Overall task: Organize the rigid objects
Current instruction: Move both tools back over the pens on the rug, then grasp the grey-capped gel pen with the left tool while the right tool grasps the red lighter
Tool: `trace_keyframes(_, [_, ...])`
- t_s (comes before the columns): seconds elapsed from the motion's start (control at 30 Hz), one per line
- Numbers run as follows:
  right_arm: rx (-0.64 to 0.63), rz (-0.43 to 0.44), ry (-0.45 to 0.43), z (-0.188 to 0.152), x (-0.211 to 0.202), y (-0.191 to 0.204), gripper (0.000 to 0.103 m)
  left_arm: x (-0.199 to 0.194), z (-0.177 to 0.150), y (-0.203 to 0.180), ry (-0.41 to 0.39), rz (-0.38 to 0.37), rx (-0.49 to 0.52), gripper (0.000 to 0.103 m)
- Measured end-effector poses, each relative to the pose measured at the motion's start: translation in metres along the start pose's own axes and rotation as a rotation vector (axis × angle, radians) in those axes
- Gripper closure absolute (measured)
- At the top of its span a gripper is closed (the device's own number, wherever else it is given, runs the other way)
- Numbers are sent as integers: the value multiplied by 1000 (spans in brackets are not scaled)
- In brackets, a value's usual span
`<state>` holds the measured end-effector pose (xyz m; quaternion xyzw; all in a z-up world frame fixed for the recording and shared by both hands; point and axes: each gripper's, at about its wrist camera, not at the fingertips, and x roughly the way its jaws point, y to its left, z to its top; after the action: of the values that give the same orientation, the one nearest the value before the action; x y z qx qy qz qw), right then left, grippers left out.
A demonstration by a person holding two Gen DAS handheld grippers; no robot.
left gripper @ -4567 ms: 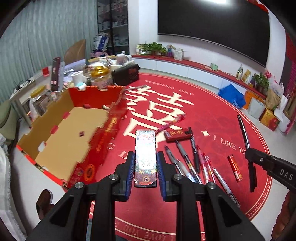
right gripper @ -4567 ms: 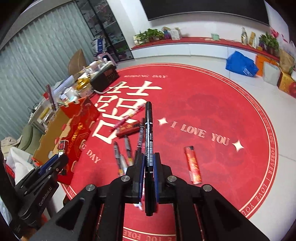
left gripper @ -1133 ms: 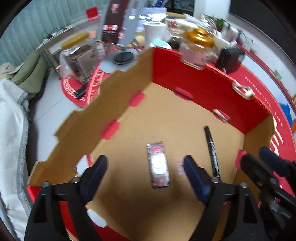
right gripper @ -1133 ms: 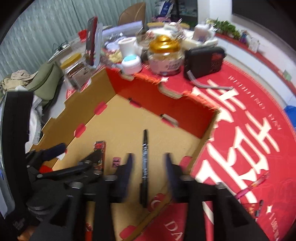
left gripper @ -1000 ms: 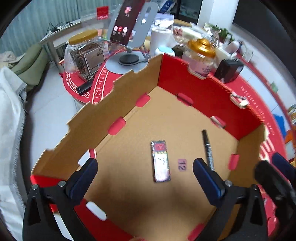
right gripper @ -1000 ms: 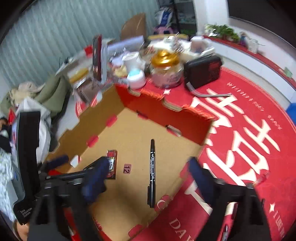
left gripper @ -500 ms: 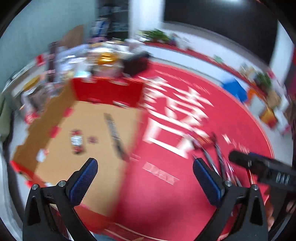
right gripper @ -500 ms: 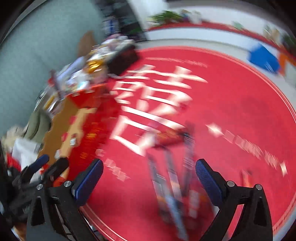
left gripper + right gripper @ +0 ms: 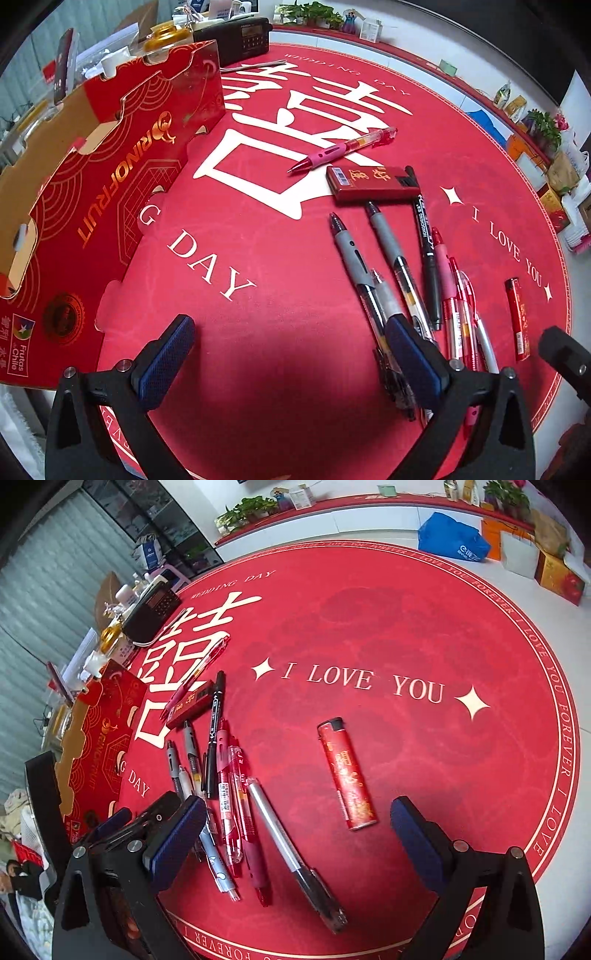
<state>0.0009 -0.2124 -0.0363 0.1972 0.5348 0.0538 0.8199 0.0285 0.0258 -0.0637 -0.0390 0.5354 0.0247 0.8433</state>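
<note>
Several pens (image 9: 391, 266) lie bunched on the round red mat (image 9: 258, 236), with a black marker (image 9: 426, 251) among them. A pink pen (image 9: 343, 147) and a flat red box (image 9: 373, 182) lie farther back. A red lighter (image 9: 347, 775) lies apart to the right, also visible as the lighter (image 9: 517, 319) in the left wrist view. My left gripper (image 9: 291, 354) hangs open and empty over bare mat, left of the pens. My right gripper (image 9: 299, 830) is open and empty, with the lighter just ahead and a grey pen (image 9: 291, 849) between its fingers' span.
The red cardboard tray (image 9: 110, 177) stands at the mat's left edge, its inside mostly hidden. Behind it sit a black radio (image 9: 236, 37), a gold-lidded jar (image 9: 162, 35) and clutter. Bags and boxes (image 9: 554, 576) line the floor at the far right.
Both grippers let go of a lighter and a black marker in the tray, opened, and swung back right over the mat to the pens.
</note>
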Motion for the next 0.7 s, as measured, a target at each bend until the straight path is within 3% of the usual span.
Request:
trace_keyframes(0.17, [-13,17,-3,-1,1,3,3,3,-2,-7,6,-4,8,0])
trace_keyframes(0.27, [-21,19,-2,-1,0,4,3,6,-6,-3,9,66,18,0])
trace_keyframes(0.5, [-32,-20,-3,3,1,-4,3,4,-9,15,11,58,-2,0])
trace_keyframes(0.7, [-144,-157,22,9,11,-4,3,-3,-8,-18,-35,51,134,0])
